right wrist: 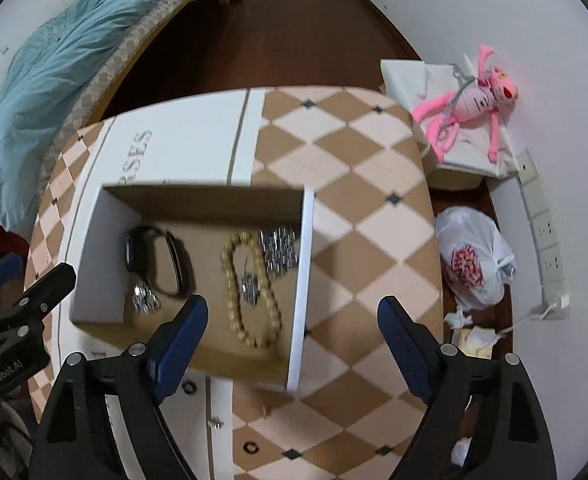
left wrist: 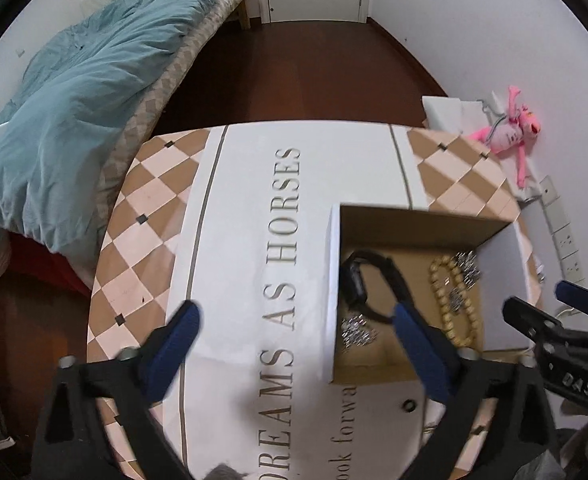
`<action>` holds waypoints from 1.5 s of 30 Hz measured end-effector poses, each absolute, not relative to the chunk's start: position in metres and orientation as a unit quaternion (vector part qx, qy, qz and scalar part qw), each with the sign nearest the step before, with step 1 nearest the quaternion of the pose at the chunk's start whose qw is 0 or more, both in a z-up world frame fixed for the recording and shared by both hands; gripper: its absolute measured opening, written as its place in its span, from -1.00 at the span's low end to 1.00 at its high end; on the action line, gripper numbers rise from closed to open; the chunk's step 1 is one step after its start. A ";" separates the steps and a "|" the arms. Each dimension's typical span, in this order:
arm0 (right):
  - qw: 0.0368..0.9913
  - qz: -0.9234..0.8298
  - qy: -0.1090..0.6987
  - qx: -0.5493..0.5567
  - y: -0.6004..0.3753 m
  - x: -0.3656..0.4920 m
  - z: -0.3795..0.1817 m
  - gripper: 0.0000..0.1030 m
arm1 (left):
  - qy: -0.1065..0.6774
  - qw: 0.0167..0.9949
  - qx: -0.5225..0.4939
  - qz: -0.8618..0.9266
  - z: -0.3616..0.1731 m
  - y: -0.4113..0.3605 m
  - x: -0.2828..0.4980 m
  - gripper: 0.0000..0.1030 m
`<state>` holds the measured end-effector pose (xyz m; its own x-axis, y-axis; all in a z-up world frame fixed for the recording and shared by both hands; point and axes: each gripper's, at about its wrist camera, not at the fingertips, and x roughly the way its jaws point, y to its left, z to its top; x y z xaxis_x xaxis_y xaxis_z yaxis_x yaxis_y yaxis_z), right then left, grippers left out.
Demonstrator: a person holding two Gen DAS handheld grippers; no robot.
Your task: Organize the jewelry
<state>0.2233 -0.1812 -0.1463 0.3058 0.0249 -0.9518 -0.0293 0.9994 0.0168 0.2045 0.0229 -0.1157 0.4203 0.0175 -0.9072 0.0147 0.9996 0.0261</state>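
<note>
Item: cardboard box (right wrist: 197, 200), open-topped, sitting on the desk (right wrist: 354, 208) over a white cloth printed with lettering.

Contents: a black watch (right wrist: 153, 260), a tan bead bracelet (right wrist: 249, 292) with a small silver piece inside its loop, a silver chain cluster (right wrist: 279, 250) at the right wall, and a second silver cluster (right wrist: 145, 300) near the watch.

Loose pieces: small dark rings (right wrist: 250, 447) and a tiny silver item (right wrist: 215, 423) are lying on the desk outside the box, so the sorting is probably unfinished.

Tools: you are holding the left hand-held gripper (left wrist: 294, 344) wide and empty, straddling the box's left wall; the right hand-held gripper (right wrist: 294, 340) is also standing wide, holding nothing, above the box's right wall.

Risk: you are hovering close above a light box; a finger catching a wall could tip or slide it and tangle the chains.

View differences: only the right wrist view is showing the loose rings and the plastic bag (right wrist: 474, 260); the left is showing the full lettering.
</note>
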 end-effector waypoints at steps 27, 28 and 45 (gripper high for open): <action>0.870 -0.028 0.493 -0.007 -0.182 0.132 -0.080 0.88 | 0.467 0.884 0.014 0.005 -0.065 0.014 0.130 1.00; 0.873 -0.028 0.487 -0.006 -0.182 0.127 -0.074 0.88 | 0.462 0.887 0.014 0.005 -0.061 0.014 0.127 1.00; 0.893 -0.017 0.450 0.016 -0.183 0.076 -0.037 0.88 | 0.414 0.910 0.016 0.011 -0.025 0.010 0.080 1.00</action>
<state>0.0762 -0.1826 -0.0366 0.5940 -0.0158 -0.8043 0.0438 0.9990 0.0127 0.0805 0.0096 -0.0250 0.6562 0.0337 -0.7538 -0.0072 0.9992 0.0385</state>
